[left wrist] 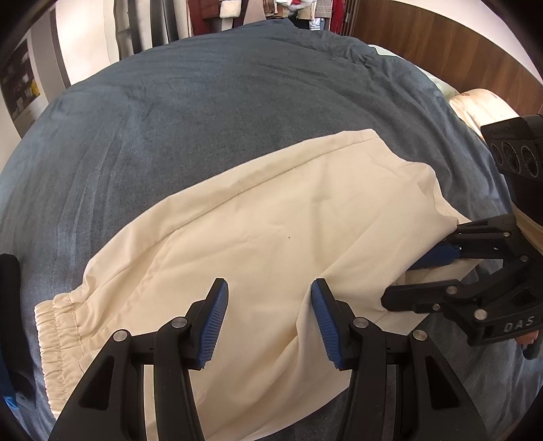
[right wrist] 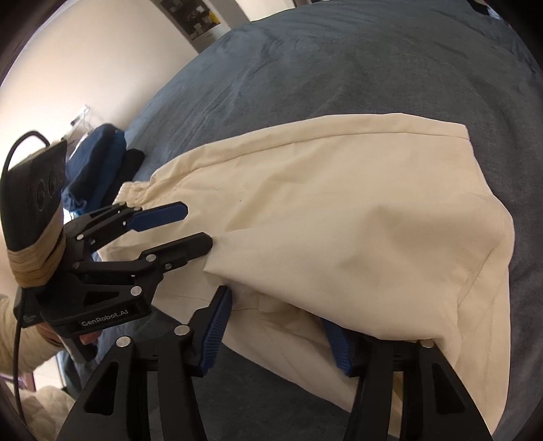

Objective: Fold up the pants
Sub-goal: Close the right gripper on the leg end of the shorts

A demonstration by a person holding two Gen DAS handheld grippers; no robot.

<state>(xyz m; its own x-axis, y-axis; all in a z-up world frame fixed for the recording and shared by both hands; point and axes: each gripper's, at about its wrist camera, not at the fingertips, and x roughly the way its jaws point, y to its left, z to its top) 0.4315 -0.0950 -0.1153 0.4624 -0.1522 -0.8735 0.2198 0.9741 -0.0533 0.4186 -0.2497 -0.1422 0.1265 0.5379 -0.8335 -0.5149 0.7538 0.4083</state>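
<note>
Cream pants (left wrist: 258, 217) lie folded lengthwise on a dark blue bed cover (left wrist: 203, 101), with the elastic waistband (left wrist: 57, 325) at the left. They also show in the right wrist view (right wrist: 339, 210). My left gripper (left wrist: 269, 322) is open just above the near edge of the pants, holding nothing; it also shows in the right wrist view (right wrist: 193, 227). My right gripper (right wrist: 278, 325) is open, with the pants' edge draped over its right finger and cloth between the jaws. In the left wrist view the right gripper (left wrist: 417, 278) sits at the pants' right end.
A wooden headboard (left wrist: 458, 44) and a cream pillow (left wrist: 482, 105) are at the far right. Blue and black clothes (right wrist: 101, 163) lie by the waistband. Hanging clothes (left wrist: 271, 10) are beyond the bed. A white wall (right wrist: 85, 51) is on the left.
</note>
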